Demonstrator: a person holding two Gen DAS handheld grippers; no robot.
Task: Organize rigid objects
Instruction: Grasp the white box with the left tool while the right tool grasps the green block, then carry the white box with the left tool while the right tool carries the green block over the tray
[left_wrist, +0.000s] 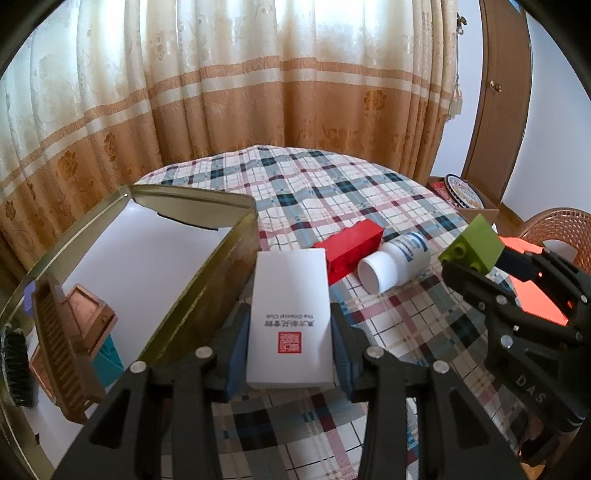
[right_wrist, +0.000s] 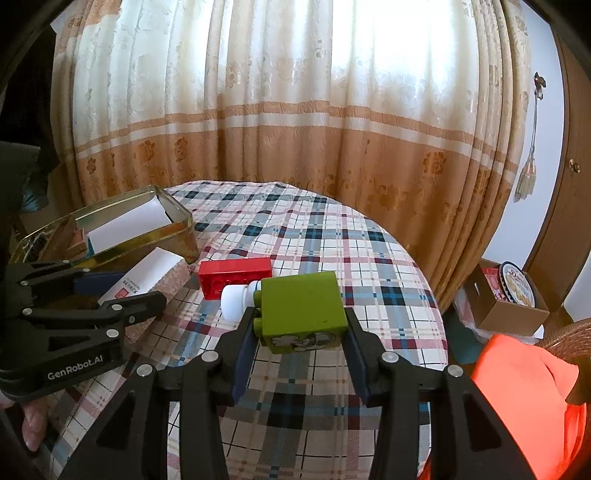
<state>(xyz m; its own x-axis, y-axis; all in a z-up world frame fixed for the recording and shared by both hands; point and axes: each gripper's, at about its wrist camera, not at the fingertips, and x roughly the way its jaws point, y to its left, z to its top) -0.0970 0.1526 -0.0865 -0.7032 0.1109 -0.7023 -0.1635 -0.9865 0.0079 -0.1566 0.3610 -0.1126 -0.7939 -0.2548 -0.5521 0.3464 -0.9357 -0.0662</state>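
My left gripper (left_wrist: 290, 328) is shut on a white card box (left_wrist: 290, 314) with a red seal, held just right of the gold tin (left_wrist: 207, 284). My right gripper (right_wrist: 299, 325) is shut on a green toy brick (right_wrist: 301, 308) above the checked tablecloth; it also shows in the left wrist view (left_wrist: 474, 247). A red brick (left_wrist: 349, 251) and a white pill bottle (left_wrist: 395, 262) lie on their sides on the cloth between the two grippers. The tin holds a brown comb (left_wrist: 66, 350), a copper box (left_wrist: 86, 314), a teal block (left_wrist: 109, 360) and a dark brush (left_wrist: 16, 369).
The round table (left_wrist: 314, 184) with checked cloth stands before a beige and orange curtain. A cardboard box with a cookie tin (right_wrist: 517, 284) sits at the right beside a wicker chair (left_wrist: 554, 225). An orange cloth (right_wrist: 528, 387) lies at the lower right.
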